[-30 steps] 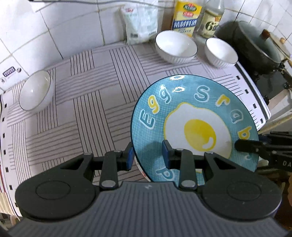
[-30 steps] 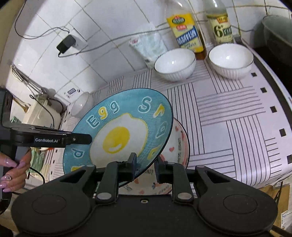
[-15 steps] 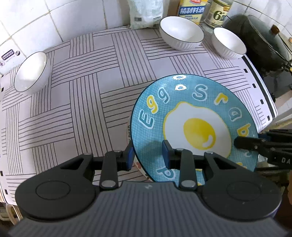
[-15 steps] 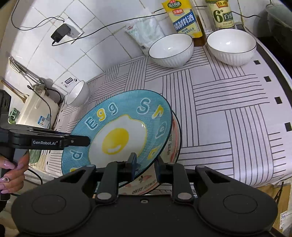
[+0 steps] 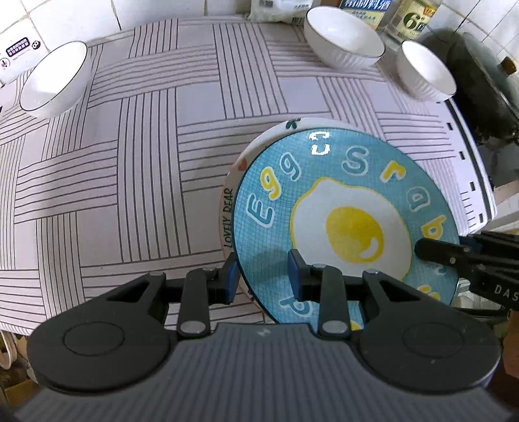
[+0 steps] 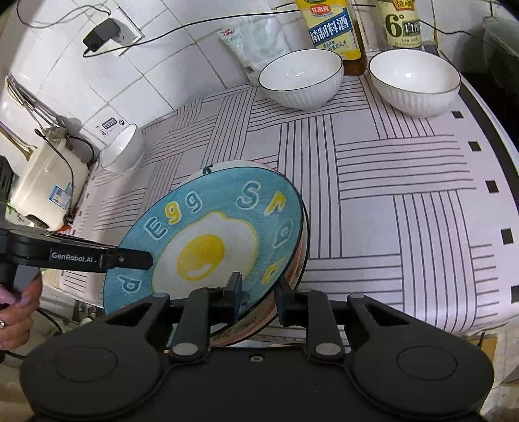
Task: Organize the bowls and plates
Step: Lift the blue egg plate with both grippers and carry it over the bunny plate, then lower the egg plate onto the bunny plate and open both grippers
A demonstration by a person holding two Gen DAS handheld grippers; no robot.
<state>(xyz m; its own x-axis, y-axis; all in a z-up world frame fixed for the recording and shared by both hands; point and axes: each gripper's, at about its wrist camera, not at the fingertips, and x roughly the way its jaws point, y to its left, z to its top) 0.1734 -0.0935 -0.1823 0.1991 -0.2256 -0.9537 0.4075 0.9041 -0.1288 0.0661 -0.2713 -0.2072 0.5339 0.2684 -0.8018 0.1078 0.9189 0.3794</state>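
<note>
A blue plate with a fried-egg picture [image 5: 343,220] [image 6: 207,243] sits right on top of a white "Lovely Dear" plate [image 5: 228,207] [image 6: 293,269] near the counter's front edge. My left gripper [image 5: 262,276] is shut on the blue plate's left rim, one finger above and one below. My right gripper [image 6: 258,298] is shut on its opposite rim. Three white bowls stand on the striped cloth: one at the far left [image 5: 53,82] [image 6: 121,152], two at the back [image 5: 343,42] [image 5: 426,73] [image 6: 301,78] [image 6: 413,82].
Bottles [image 6: 334,29] [image 6: 402,22] and a white bag [image 6: 256,42] stand against the tiled wall. A dark pot [image 5: 480,74] sits at the right, a cream cooker [image 6: 45,185] at the left. The counter edge [image 6: 421,321] runs just before the plates.
Both grippers have lowered the blue plate onto the white plate, whose rim now shows around its far edge. The jaws remain closed on the rim.
</note>
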